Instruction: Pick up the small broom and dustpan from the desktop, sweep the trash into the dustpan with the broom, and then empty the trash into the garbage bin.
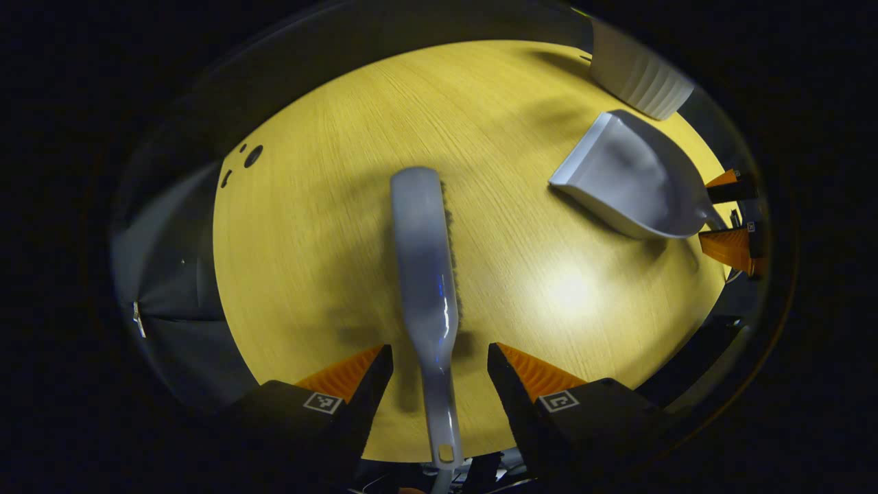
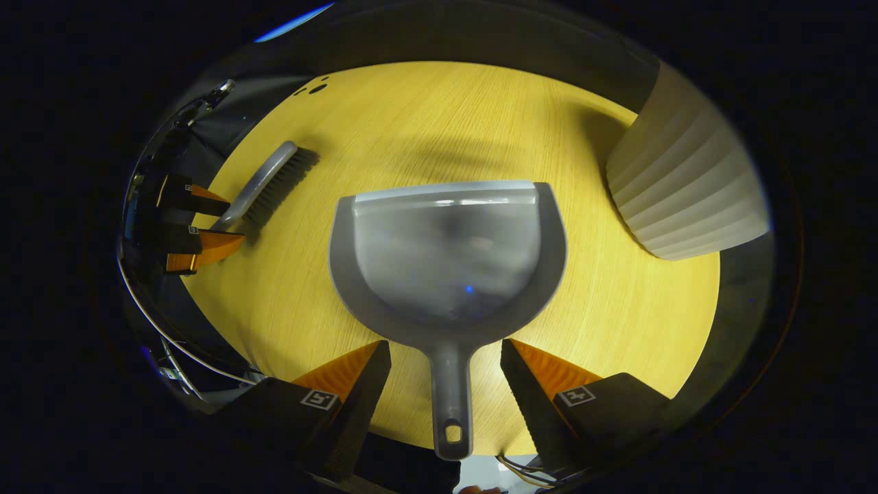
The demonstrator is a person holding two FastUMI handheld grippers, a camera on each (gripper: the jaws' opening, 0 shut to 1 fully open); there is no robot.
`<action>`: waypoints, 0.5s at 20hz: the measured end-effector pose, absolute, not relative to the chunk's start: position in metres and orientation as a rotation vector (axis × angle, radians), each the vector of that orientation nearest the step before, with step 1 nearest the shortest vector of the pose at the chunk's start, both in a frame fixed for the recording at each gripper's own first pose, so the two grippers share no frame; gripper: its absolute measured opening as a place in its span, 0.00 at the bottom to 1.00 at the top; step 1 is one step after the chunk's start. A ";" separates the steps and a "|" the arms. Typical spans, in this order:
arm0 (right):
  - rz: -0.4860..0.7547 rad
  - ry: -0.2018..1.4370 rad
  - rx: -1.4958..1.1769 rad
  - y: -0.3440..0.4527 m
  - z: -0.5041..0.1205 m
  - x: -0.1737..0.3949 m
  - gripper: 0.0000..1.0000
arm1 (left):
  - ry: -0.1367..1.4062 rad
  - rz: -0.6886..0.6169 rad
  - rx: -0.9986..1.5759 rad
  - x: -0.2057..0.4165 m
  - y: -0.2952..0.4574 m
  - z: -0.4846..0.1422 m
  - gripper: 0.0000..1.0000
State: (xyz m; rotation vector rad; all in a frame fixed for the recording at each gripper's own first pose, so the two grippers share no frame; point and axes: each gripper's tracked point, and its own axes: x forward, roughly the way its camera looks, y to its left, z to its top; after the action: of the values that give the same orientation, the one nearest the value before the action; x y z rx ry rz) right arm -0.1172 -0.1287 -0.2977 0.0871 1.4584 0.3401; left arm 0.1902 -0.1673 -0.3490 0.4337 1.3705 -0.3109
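So I'm at the pick-up step, with both tools lying on the desk (image 1: 309, 274) and neither one gripped yet. My left claw (image 1: 439, 363) stands open with its fingers either side of the broom (image 1: 422, 261), right where the handle narrows; I see a gap on each side, so nothing is pressing. The broom lies flat, bristles along its right edge in the left gripper view. My right claw (image 2: 442, 360) is open too, straddling the handle of the dustpan (image 2: 446, 254), which sits flat with its mouth facing away from me. The ribbed white bin (image 2: 686, 185) stands just beyond and to the right of the pan. A few small dark bits (image 1: 250, 156) lie at the far edge of the desk, probably the trash. Next, I judge, both claws need to close squarely on their handles, then lift without letting either tool twist.
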 end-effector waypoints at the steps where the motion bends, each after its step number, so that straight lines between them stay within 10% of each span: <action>1: 0.337 1.447 0.097 -0.130 -0.292 -0.115 0.99 | 1.341 -0.305 0.426 0.196 -0.167 -0.340 0.88; 10: 0.312 1.233 0.239 -0.137 -0.204 -0.076 0.99 | 1.111 -0.344 0.369 0.203 -0.191 -0.258 0.88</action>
State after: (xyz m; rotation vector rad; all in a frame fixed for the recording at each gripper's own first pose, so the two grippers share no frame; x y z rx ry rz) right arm -0.0764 -0.1370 -0.2035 0.2386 1.2325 0.3122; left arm 0.2030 -0.1910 -0.2581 0.3691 1.1107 -0.3436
